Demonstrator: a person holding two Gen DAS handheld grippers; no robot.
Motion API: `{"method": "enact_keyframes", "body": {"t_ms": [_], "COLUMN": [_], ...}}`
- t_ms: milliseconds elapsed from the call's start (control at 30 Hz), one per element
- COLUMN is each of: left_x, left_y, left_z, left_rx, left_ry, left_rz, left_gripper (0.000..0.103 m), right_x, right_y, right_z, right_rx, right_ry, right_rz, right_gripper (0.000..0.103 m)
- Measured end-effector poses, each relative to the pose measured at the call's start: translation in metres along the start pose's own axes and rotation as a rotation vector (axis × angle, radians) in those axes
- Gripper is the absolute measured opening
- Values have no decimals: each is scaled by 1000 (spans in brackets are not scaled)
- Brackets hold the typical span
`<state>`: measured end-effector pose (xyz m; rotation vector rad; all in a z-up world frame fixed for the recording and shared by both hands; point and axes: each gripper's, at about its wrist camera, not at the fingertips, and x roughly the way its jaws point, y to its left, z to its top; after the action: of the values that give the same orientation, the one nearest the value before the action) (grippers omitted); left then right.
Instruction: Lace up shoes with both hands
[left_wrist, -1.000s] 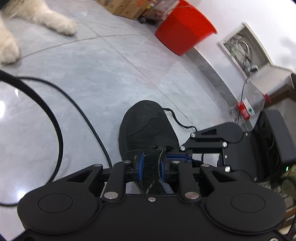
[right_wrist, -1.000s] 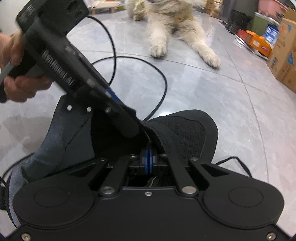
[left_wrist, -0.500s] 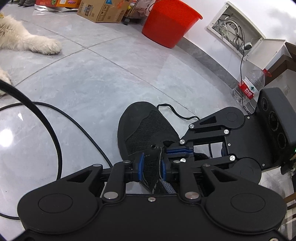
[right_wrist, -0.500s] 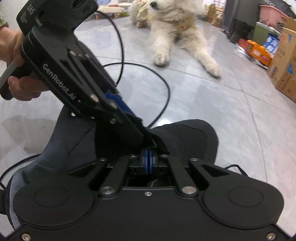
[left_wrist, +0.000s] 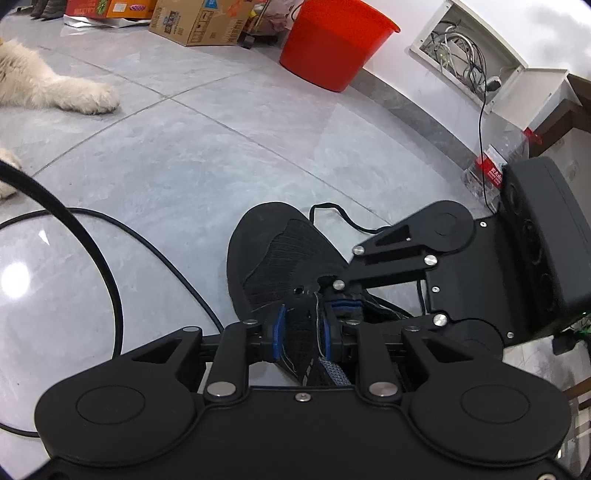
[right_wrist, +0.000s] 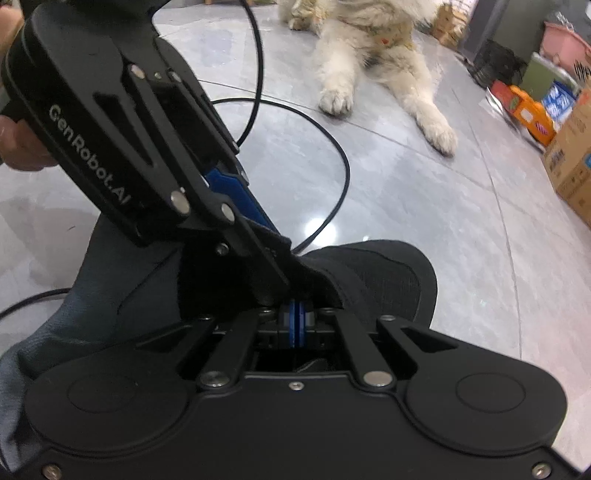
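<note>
A black mesh shoe lies on the grey tile floor, toe pointing away; it also shows in the right wrist view. My left gripper is shut on the shoe's eyelet flap, with the blue pads pressed on either side of it. My right gripper has its blue pads pressed together at the shoe's throat; whether lace sits between them is hidden. In the left wrist view the right gripper comes in from the right, just beyond my left pads. A loose black lace trails on the floor beside the toe.
A black cable loops over the floor on the left. A white dog lies nearby, paws stretched out. A red bucket, cardboard boxes and a wall box of wires stand at the far edge.
Both views have tilted up and closed in a little on the shoe. The left gripper body looms larger in the right wrist view. Both grips stay the same.
</note>
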<state>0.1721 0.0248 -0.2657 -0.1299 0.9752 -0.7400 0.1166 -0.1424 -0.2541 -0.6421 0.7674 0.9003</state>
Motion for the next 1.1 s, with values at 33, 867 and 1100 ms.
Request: {"method": "enact_keyframes", "body": {"t_ms": [33,867,1100], "left_x": [0,-18,-16], "left_y": [0,-9,-15], "left_z": [0,-4,-1], "left_rx": [1,5,25], "left_ry": [-1,23,54], "left_rz": [2,26,35], "left_gripper": [21,20,5], "right_x": [1,1,-3], "right_y": [0,11,14], "right_z": [1,2,-1], "right_rx": [-7,-75,-115], "right_ry": [1,-8,-24], "right_rz": [-2,-15,-31], "right_gripper": [3,3,3]}}
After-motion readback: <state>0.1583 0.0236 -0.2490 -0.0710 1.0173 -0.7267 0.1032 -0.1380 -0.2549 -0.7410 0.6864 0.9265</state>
